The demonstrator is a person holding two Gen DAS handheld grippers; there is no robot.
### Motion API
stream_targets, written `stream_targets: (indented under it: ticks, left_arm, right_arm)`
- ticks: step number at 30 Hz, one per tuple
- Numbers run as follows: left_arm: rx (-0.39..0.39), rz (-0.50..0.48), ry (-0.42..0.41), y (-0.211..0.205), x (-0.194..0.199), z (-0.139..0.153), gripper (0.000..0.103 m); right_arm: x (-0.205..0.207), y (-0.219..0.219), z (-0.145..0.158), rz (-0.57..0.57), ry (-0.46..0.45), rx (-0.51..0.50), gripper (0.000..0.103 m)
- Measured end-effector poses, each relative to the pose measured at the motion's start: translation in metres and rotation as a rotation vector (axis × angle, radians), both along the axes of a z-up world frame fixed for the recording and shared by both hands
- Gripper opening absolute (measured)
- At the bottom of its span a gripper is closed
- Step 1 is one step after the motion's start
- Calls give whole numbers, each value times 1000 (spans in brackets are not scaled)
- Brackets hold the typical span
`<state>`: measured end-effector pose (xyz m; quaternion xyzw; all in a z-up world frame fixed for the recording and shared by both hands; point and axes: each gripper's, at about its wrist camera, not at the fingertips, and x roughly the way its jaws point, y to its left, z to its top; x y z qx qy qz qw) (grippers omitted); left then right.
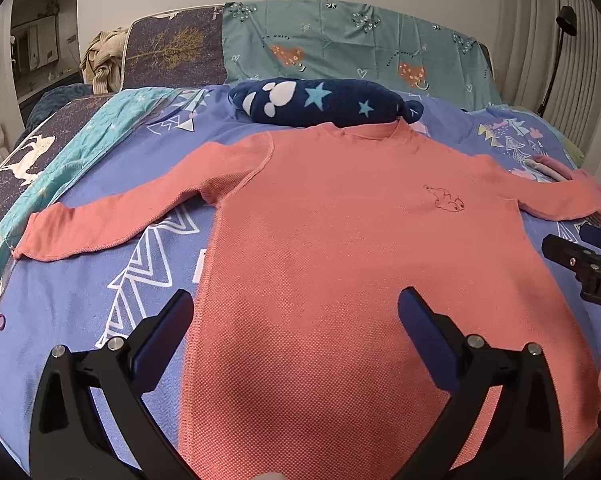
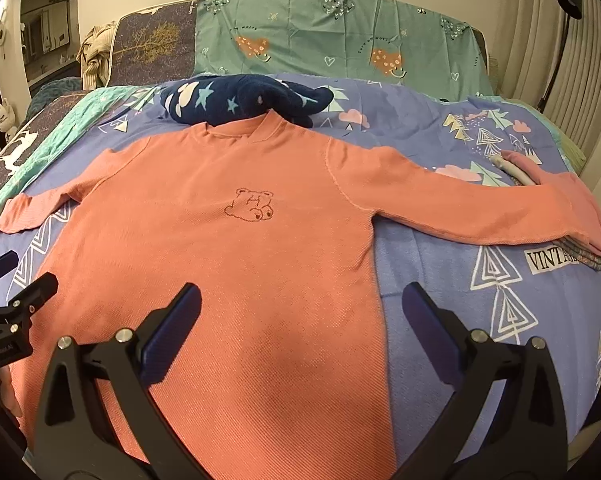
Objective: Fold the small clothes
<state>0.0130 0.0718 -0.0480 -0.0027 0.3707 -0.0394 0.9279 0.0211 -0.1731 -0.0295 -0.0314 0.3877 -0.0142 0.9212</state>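
A small salmon-pink long-sleeved shirt (image 1: 340,220) lies flat, face up, on the bed, both sleeves spread out; it also shows in the right wrist view (image 2: 220,248) with a bear outline (image 2: 251,205) on the chest. My left gripper (image 1: 296,312) is open and empty, above the shirt's lower left part, left finger beyond its left edge. My right gripper (image 2: 300,308) is open and empty above the shirt's lower right edge. The right gripper shows at the right edge of the left wrist view (image 1: 580,256); the left gripper at the left edge of the right wrist view (image 2: 16,284).
The bed has a purple-blue patterned cover (image 2: 440,280). A rolled navy star blanket (image 1: 320,106) lies behind the shirt's collar. A stack of folded clothes (image 2: 580,252) sits under the right sleeve's cuff. A green patterned sheet (image 2: 320,40) covers the headboard. A lamp (image 2: 568,4) stands at right.
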Motion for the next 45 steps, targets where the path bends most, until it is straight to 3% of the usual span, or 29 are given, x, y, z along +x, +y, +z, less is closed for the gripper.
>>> stream_targets:
  ticks: [8, 11, 13, 15, 18, 19, 20, 26, 31, 33, 34, 35, 36, 39, 42, 45]
  left_arm:
    - [-32, 28, 35, 15, 8, -6, 101]
    - [-88, 67, 57, 33, 15, -6, 95]
    - [-143, 143, 83, 61, 24, -6, 89]
    - [-250, 240, 107, 105, 35, -8, 80]
    - [-451, 409, 161, 179, 44, -21, 58]
    - [-490, 455, 171, 198, 45, -25, 48]
    - [-506, 508, 178, 217, 45, -30, 45]
    - [-548, 711, 197, 289, 51, -44, 44]
    - [-620, 788, 149, 323, 66, -49, 43]
    - [-606, 811, 119, 332, 74, -49, 26]
    - [-606, 825, 114, 336, 79, -49, 8]
    - [-620, 834, 107, 340, 83, -49, 2]
    - [-622, 831, 100, 340, 86, -47, 2]
    - [-534, 741, 39, 317, 107, -14, 2]
    - [-435, 580, -39, 267, 131, 33, 2]
    - [-385, 367, -101, 196, 156, 75, 2]
  right_arm:
    - [9, 5, -7, 6, 22, -7, 101]
    - [14, 6, -10, 7, 33, -10, 101]
    - [17, 6, -12, 5, 40, -13, 101]
    - [19, 6, -14, 5, 46, -14, 101]
    - [21, 8, -17, 8, 52, -22, 101]
    - [23, 8, -18, 9, 54, -23, 101]
    - [24, 8, -19, 9, 56, -24, 101]
    - [34, 7, -27, 2, 76, -34, 101]
    - [39, 10, -30, 9, 82, -32, 101]
    - [40, 11, -31, 15, 85, -35, 101]
    - [40, 11, -32, 16, 89, -36, 101]
    - [41, 11, -33, 17, 92, -39, 101]
    - [41, 11, -34, 17, 94, -41, 101]
    - [43, 9, -34, 10, 94, -44, 101]
    - [45, 7, -34, 1, 91, -38, 101]
    - [45, 5, -34, 1, 90, -23, 101]
